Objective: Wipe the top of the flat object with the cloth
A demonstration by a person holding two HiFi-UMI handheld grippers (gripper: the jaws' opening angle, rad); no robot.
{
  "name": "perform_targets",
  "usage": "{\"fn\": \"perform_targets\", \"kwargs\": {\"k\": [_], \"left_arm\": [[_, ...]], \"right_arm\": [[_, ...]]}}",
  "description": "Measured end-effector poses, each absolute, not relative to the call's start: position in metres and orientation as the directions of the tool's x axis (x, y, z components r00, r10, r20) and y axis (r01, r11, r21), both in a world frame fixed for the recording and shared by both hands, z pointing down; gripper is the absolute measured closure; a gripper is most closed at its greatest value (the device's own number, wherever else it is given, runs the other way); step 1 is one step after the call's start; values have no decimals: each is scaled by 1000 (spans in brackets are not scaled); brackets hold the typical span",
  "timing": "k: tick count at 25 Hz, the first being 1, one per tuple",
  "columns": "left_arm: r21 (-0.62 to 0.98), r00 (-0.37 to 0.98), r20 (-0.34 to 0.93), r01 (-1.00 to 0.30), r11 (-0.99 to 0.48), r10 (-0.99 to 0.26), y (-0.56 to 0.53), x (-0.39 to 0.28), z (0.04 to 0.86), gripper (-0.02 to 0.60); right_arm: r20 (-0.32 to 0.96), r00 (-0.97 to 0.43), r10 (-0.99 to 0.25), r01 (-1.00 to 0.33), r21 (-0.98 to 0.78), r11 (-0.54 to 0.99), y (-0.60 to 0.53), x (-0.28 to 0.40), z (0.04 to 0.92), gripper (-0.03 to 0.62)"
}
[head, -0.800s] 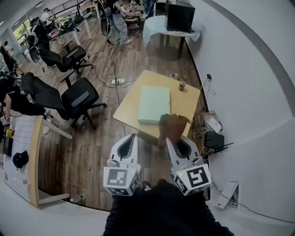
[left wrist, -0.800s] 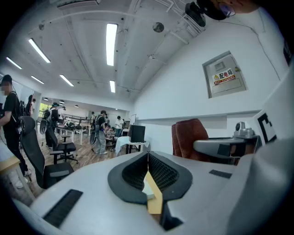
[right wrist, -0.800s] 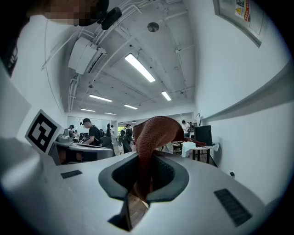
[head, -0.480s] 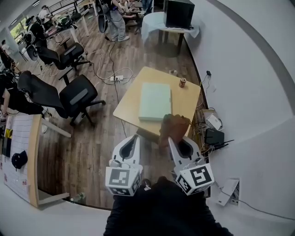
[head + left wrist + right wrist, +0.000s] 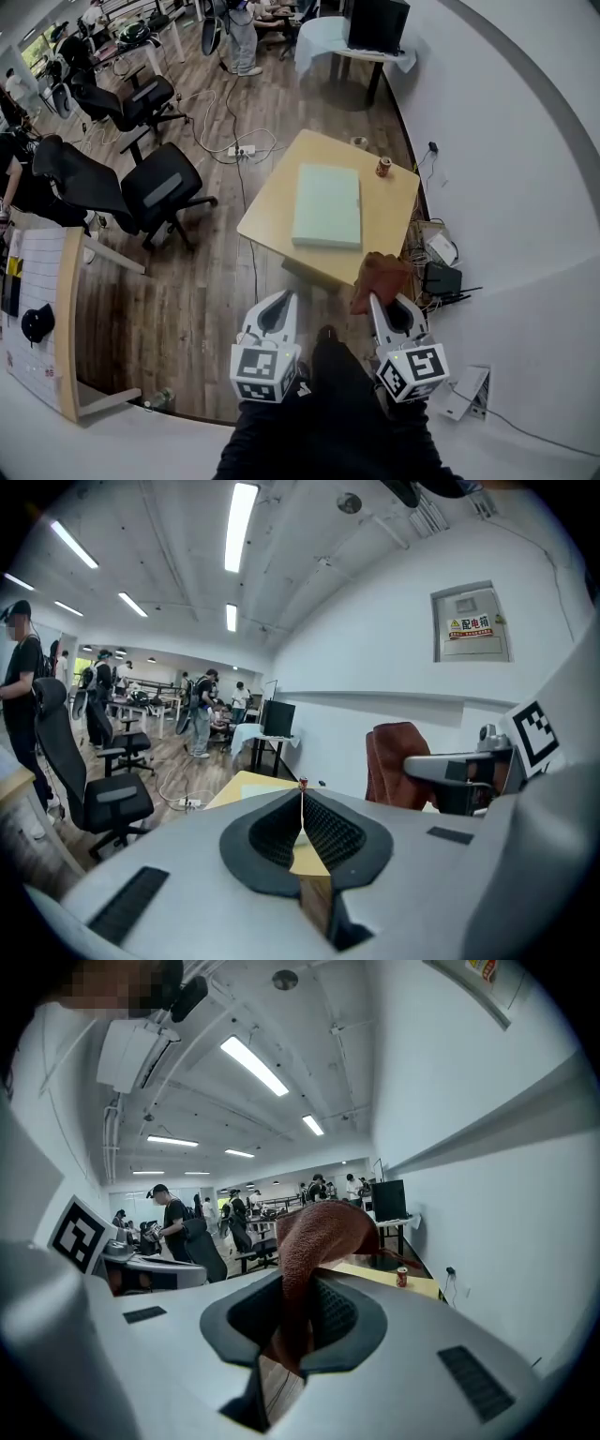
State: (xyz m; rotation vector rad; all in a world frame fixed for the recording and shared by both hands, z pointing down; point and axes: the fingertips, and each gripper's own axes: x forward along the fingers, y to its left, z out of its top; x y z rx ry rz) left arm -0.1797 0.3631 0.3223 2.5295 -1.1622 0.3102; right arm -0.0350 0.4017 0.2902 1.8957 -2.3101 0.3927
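Head view: the L gripper [image 5: 283, 300] and R gripper [image 5: 384, 306] are both held low in front of the person, short of the wood table [image 5: 267, 211] and over the plank floor [image 5: 197, 300]. R gripper's jaws are clamped on a rust-brown cloth [image 5: 379, 276]. In the right gripper view the cloth is pinched between the pads, bunches up above the jaw tips and flops fwd. The cloth hangs in the air by the table's near right corner, not touching the tabletop. L gripper: in the left gripper view the jaws are closed tip to tip w/ nothing between them. The flat object [image 5: 326, 206], pale green and rectangular, lies flat about mid-table, long side running away from the person, well apart from the cloth and both grippers. A small red can [image 5: 382, 167] stands upright near the table's far right edge, just beyond the flat object's far right corner. A black office chair [image 5: 159, 192] is left of the table, and a power strip [image 5: 242, 150] w/ cables lies on the floor behind it. Black box-like devices [image 5: 441, 279] w/ wires sit on the floor at the table's right, by the white wall [image 5: 506, 169]. People are at desks in the far bkgd.
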Motion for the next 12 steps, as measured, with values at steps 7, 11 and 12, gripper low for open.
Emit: {"fn": "perform_targets", "kwargs": {"k": [7, 11, 12], "left_arm": [[208, 612, 376, -787, -580, -696, 304, -172, 343, 546], [184, 593, 391, -800, -572, -704, 253, -157, 344, 546], [182, 591, 395, -801, -570, -704, 239, -151, 345, 546]], "right_arm": [[317, -209, -925, -976, -130, 176, 340, -20, 313, 522], [317, -231, -920, -970, -144, 194, 285, -1, 316, 522], [316, -235, -919, -969, -146, 197, 271, 5, 315, 522]]}}
